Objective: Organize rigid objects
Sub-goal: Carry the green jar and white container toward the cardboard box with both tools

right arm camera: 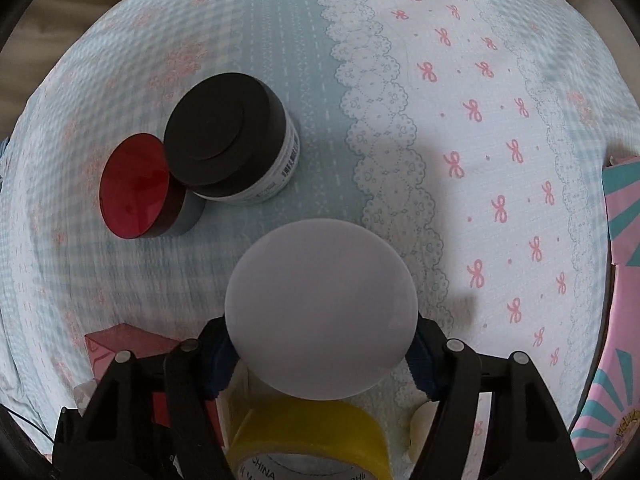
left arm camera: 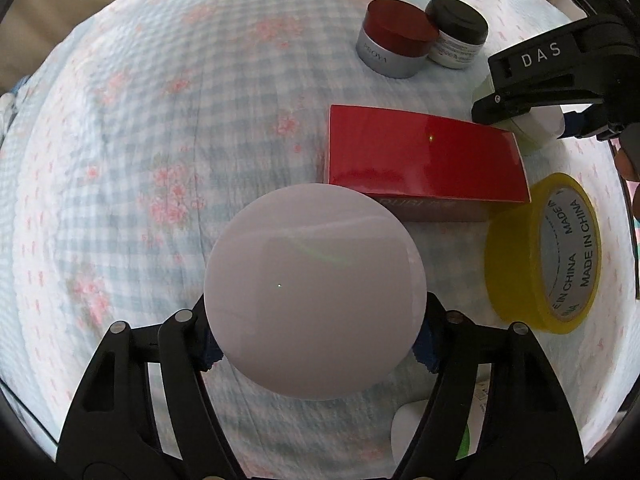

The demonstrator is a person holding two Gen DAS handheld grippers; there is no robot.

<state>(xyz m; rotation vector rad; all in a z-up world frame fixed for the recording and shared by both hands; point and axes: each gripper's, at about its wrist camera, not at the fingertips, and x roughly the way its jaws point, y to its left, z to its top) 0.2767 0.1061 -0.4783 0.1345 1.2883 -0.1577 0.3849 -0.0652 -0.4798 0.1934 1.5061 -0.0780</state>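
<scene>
My left gripper [left arm camera: 316,340] is shut on a white round-lidded jar [left arm camera: 314,292], held above the bedsheet. My right gripper [right arm camera: 320,354] is shut on a second white round-lidded jar [right arm camera: 322,308]; it also shows in the left wrist view [left arm camera: 538,116], beyond the red box [left arm camera: 424,158]. A red-lidded silver jar [left arm camera: 394,40] and a black-lidded white jar [left arm camera: 456,32] stand side by side, touching; they also show in the right wrist view, red-lidded jar [right arm camera: 138,192] and black-lidded jar [right arm camera: 228,140]. A yellow tape roll [left arm camera: 544,252] lies right of the red box and shows under my right gripper [right arm camera: 316,436].
Everything rests on a blue gingham and pink-bow bedsheet [right arm camera: 480,160]. The red box's corner [right arm camera: 120,344] shows at lower left in the right wrist view. A pink and teal patterned box [right arm camera: 624,280] lies at the right edge. A small white object [left arm camera: 412,432] lies below my left gripper.
</scene>
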